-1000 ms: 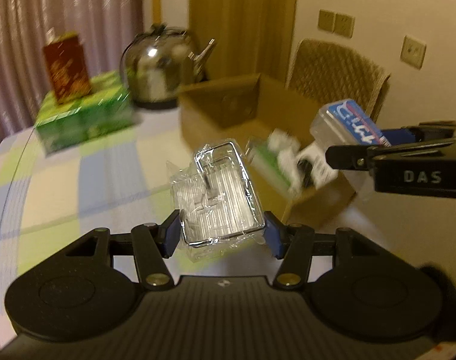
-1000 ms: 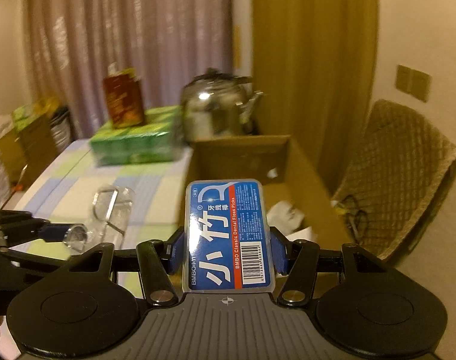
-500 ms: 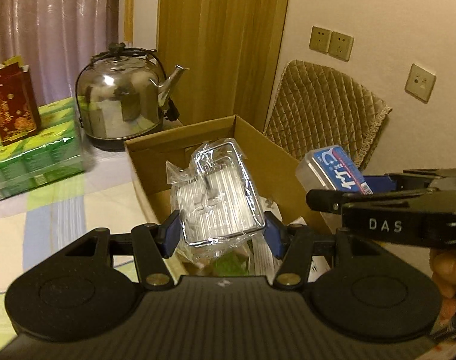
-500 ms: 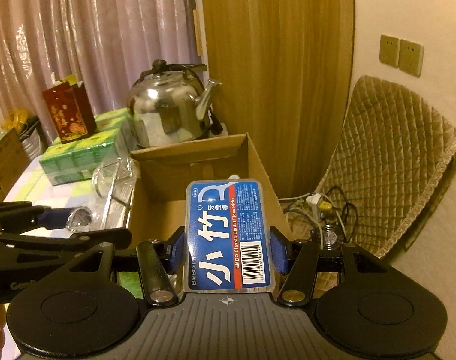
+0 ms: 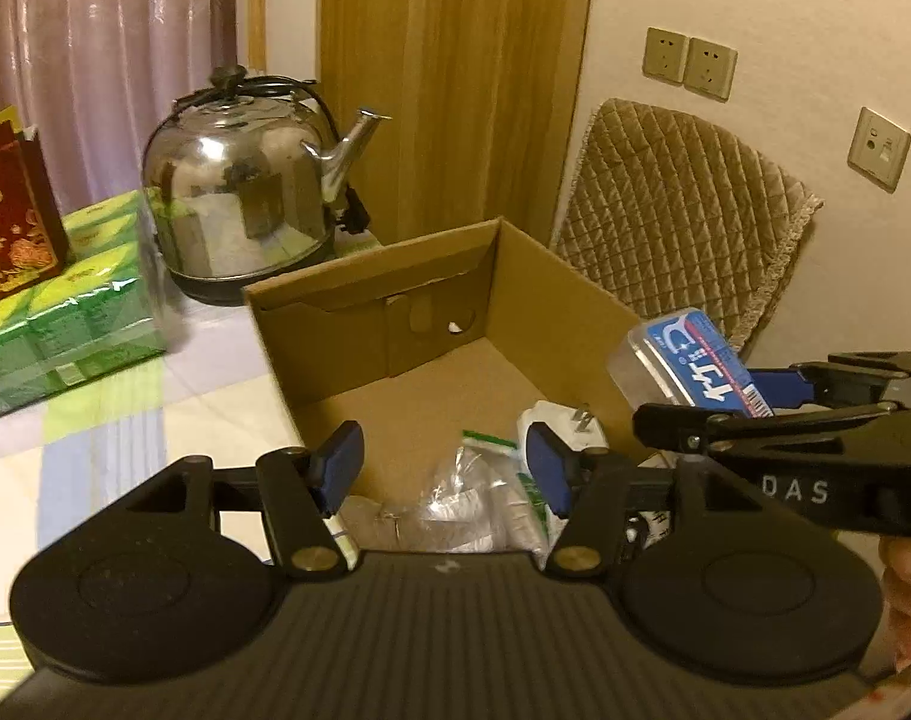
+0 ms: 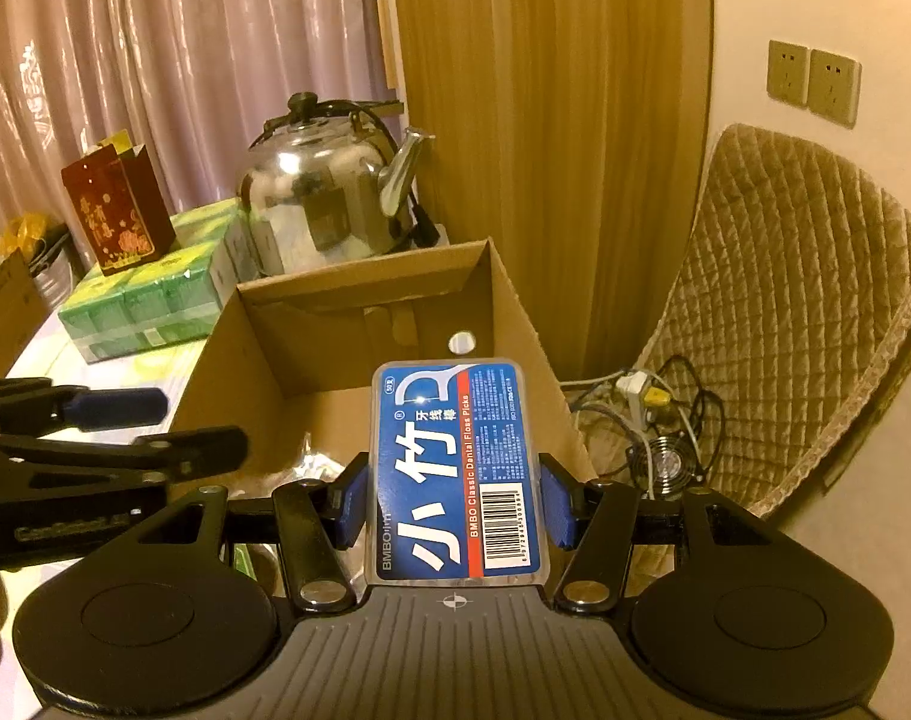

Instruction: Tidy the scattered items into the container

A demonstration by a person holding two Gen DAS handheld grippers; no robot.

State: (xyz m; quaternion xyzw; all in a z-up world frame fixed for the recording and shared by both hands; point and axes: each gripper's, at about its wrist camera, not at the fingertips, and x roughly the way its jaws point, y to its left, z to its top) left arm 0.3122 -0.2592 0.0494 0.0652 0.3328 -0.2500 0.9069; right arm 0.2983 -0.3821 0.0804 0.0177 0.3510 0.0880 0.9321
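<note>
My left gripper [image 5: 443, 468] hung over the box [image 5: 551, 306] with its jaws opening and nothing between the pads, a clear packet [image 5: 455, 507] lying in the box just below them beside a white plug [image 5: 560, 426]. My right gripper [image 6: 455, 498] pinched the floss case [image 6: 455, 468] by its sides, upright over the box's near right corner. Beyond the box stood a kettle [image 5: 245, 204] on the table [image 5: 95, 420], with green packs [image 5: 65, 312] and a red carton [image 5: 11, 216] to its left.
</note>
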